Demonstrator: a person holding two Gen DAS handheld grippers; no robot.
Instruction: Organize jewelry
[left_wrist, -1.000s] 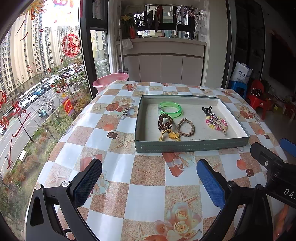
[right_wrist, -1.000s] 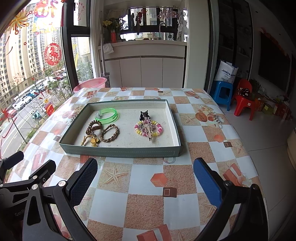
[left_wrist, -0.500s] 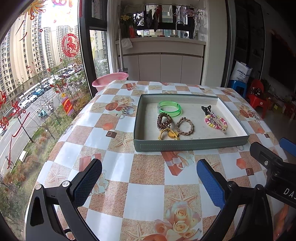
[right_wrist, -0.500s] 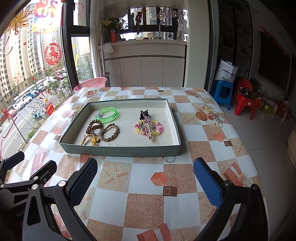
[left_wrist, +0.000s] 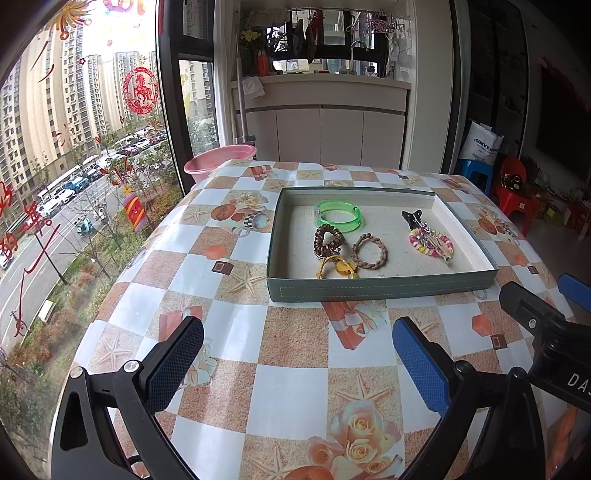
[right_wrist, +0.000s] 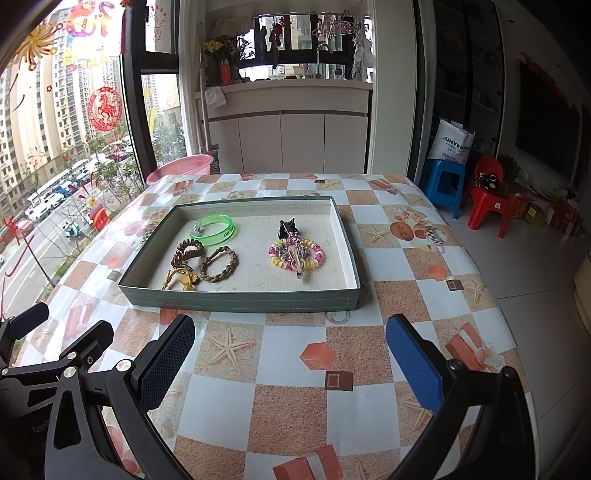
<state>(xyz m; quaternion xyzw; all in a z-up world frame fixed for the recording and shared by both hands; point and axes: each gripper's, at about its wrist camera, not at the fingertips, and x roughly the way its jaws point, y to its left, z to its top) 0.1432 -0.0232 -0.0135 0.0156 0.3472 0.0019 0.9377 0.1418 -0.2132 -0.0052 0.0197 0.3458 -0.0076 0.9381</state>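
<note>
We hold the left gripper (left_wrist: 297, 363) and the right gripper (right_wrist: 290, 356) above the checkered surface (right_wrist: 295, 402), fingers of both spread wide and empty. Ahead of them sits the grey-green tray (right_wrist: 240, 297). Inside it lie a green bangle (right_wrist: 213, 229), a brown spiral hair tie (right_wrist: 187, 252), a braided brown bracelet (right_wrist: 218, 264), a yellow charm (right_wrist: 184, 281), a black hair claw (right_wrist: 287, 228) and a pink-and-yellow beaded bracelet (right_wrist: 296, 256).

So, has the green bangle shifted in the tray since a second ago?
No. The green bangle lies where it did in the tray, just beyond the brown spiral tie.
</note>
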